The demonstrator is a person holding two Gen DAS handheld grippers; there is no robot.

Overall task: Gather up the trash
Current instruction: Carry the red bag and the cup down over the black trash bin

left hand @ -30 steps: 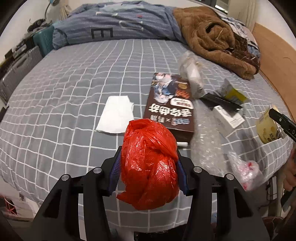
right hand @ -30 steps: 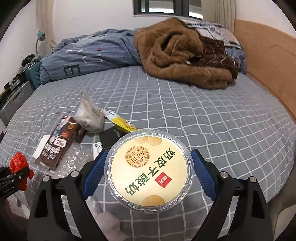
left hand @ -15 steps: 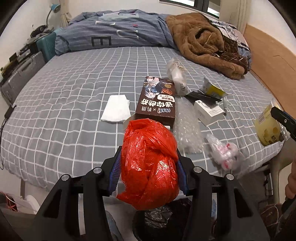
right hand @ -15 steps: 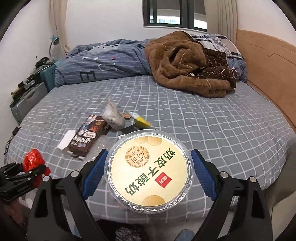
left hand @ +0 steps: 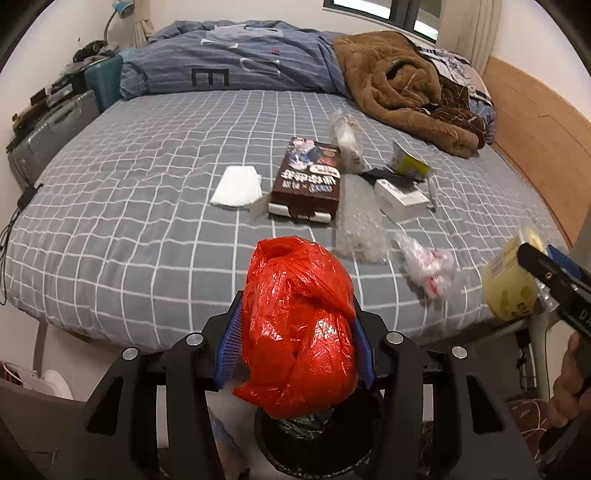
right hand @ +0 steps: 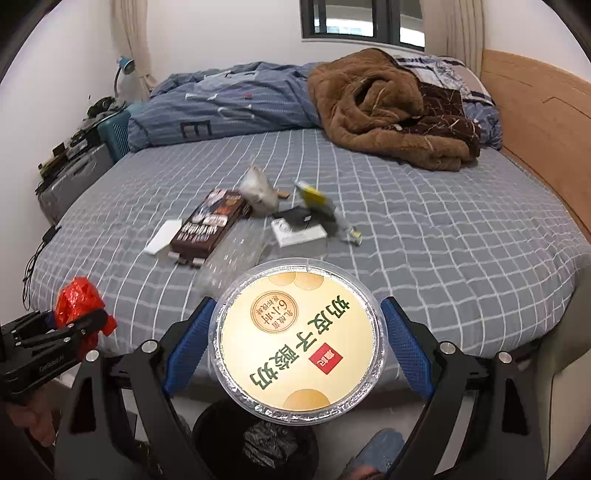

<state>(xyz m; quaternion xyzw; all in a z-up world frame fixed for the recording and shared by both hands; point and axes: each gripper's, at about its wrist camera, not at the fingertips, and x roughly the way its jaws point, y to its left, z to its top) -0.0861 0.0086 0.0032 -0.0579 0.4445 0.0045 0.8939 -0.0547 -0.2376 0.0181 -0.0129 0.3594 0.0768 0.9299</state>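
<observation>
Since a second ago both our views have drawn back from the bed (left hand: 147, 206): its near edge, then at the bottom of the frames, now crosses the middle, and a black bin (left hand: 317, 435) has come into view below it. Our grips are unchanged. The left gripper (left hand: 297, 341) is still clenched on the crumpled red plastic bag (left hand: 299, 321), its blue pads pressed into both sides. The right gripper (right hand: 295, 343) still grasps the round yogurt tub (right hand: 297, 339) by its rim, jaws spread wide.

The rest of the trash lies on the checked sheet in the middle of the frames: a white tissue (left hand: 238, 186), a brown printed box (left hand: 308, 179), bubble wrap (left hand: 358, 221), a small white box (left hand: 400, 197), a yellow wrapper (left hand: 410, 162), a clear bag (left hand: 347, 138) beyond the box and a crumpled clear bag with pink bits (left hand: 428, 262) near the edge. A brown blanket (left hand: 399, 85) and blue duvet (left hand: 236, 62) are heaped at the top.

In the left view the red bag hangs directly over the bin and covers part of its mouth; the tub shows at the right edge, side on. In the right view the tub's lid hides the bed edge beneath it, the bin (right hand: 255, 443) sits at the bottom centre, and the left gripper with its bag appears at lower left. A window (right hand: 362, 20) shows fully only there.
</observation>
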